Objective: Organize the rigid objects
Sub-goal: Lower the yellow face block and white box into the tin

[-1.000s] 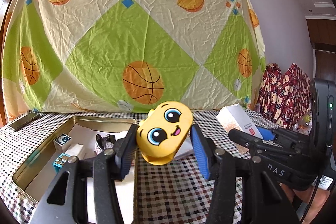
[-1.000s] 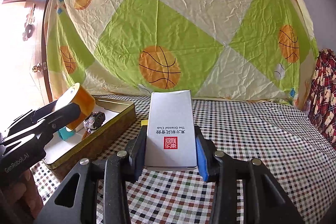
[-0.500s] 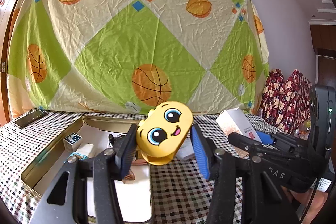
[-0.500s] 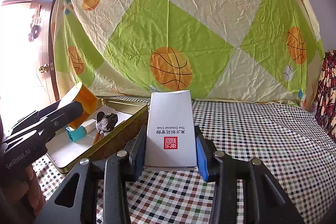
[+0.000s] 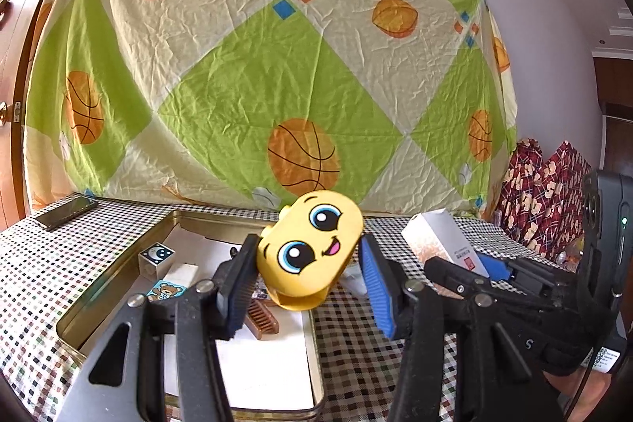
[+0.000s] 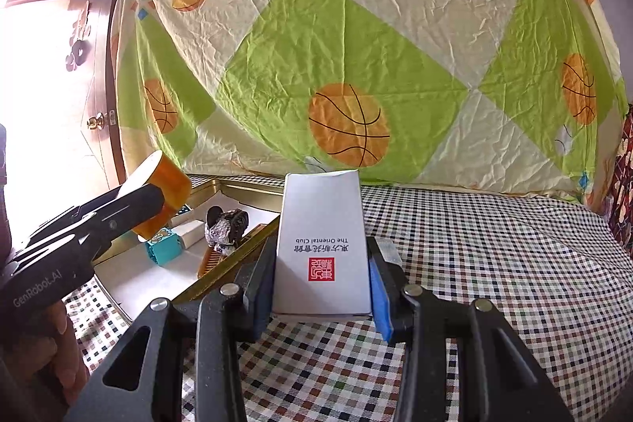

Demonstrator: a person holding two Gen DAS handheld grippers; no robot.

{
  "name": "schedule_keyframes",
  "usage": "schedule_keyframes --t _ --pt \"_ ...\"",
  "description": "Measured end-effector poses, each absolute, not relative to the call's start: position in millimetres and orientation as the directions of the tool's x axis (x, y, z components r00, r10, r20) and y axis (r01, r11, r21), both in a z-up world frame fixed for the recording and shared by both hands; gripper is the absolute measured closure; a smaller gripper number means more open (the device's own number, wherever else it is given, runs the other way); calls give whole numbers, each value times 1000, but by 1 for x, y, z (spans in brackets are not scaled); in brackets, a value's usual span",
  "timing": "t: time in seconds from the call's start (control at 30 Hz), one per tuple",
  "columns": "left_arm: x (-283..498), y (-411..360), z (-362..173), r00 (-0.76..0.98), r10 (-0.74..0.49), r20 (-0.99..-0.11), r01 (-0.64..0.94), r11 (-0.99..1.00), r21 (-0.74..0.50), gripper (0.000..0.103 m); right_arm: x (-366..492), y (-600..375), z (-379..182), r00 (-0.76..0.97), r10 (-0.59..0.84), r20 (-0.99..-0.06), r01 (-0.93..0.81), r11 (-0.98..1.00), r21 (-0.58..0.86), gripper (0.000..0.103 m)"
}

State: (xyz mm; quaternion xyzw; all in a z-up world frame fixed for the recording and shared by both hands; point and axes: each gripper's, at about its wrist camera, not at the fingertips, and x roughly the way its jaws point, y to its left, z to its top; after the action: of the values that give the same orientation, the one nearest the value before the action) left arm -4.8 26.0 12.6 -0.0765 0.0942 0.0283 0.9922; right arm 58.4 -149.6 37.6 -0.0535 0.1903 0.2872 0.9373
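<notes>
My left gripper (image 5: 308, 263) is shut on a yellow toy block with a cartoon face (image 5: 310, 250), held in the air above the right part of a shallow golden tin tray (image 5: 118, 283). My right gripper (image 6: 322, 275) is shut on an upright white carton with a red seal (image 6: 322, 244), just right of the tray's rim (image 6: 253, 238). In the left wrist view that carton (image 5: 439, 236) shows at the right. In the right wrist view the yellow block (image 6: 170, 184) hangs over the tray's left side.
Inside the tray lie a small moon-print box (image 5: 156, 256), a white block (image 5: 180, 271), a teal bear box (image 6: 164, 248), a brown comb (image 5: 261, 321) and a black-silver lump (image 6: 225, 224). A phone (image 5: 65, 212) lies far left on the checked tablecloth (image 6: 494, 263). Patterned sheet behind.
Both grippers have moved left toward the tray, which now sits nearer the middle of each view. The yellow block now hangs over the tray. Both grips are unchanged.
</notes>
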Motion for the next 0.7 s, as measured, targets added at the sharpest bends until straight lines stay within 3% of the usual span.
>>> schedule_keyframes --t 0.7 --pt "-15 68 12 970 111 -218 -152 971 -182 53 50 -95 32 704 574 -418 -639 769 -22 60"
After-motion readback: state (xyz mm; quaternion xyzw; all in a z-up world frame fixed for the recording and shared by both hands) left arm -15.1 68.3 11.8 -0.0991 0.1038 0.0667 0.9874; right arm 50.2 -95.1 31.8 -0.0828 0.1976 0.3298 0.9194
